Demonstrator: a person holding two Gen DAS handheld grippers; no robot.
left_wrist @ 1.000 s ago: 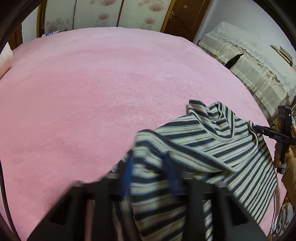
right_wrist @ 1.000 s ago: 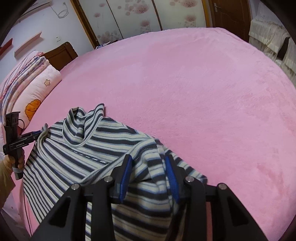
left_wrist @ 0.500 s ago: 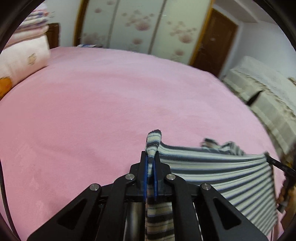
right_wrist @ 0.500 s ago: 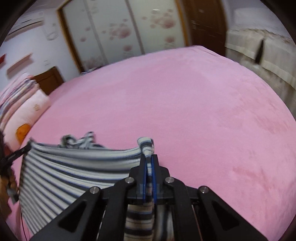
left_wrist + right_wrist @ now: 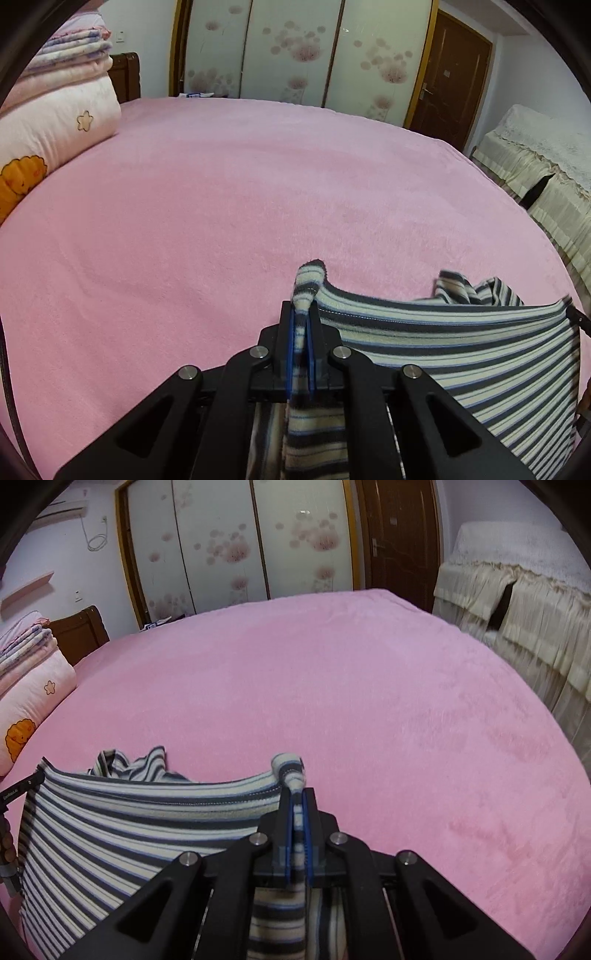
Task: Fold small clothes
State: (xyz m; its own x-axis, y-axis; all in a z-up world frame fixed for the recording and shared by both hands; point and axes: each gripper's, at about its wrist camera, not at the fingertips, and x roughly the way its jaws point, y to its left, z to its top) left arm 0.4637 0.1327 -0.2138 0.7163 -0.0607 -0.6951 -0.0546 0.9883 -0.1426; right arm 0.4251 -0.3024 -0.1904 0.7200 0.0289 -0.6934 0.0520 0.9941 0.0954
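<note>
Both claws have just closed on a corner each of the striped top (image 5: 461, 354), the left gripper (image 5: 302, 325) pinching a bunched wad of hem between its blue pads and the right gripper (image 5: 297, 808) doing the same at the opposite corner. A second ago the garment lay slack and rumpled on the pink blanket (image 5: 221, 206); now its edge runs taut between the two grips and the body of it hangs below, its collar end trailing on the blanket beyond. That likely marks the end of the pick-up and the start of the spreading or folding step (the fold itself has not begun). Ahead of the grippers the blanket lies bare and smooth to its far side, giving wide room to lay the top flat. Limits sit at the margins: stacked pillows and quilts (image 5: 55, 110) at the left, a cream lace-covered piece of furniture (image 5: 517, 602) just past the blanket's right edge, and the floral wardrobe doors (image 5: 295, 51) beyond the far edge. A hand (image 5: 7, 849) shows at the frame's left rim in the right wrist view.
</note>
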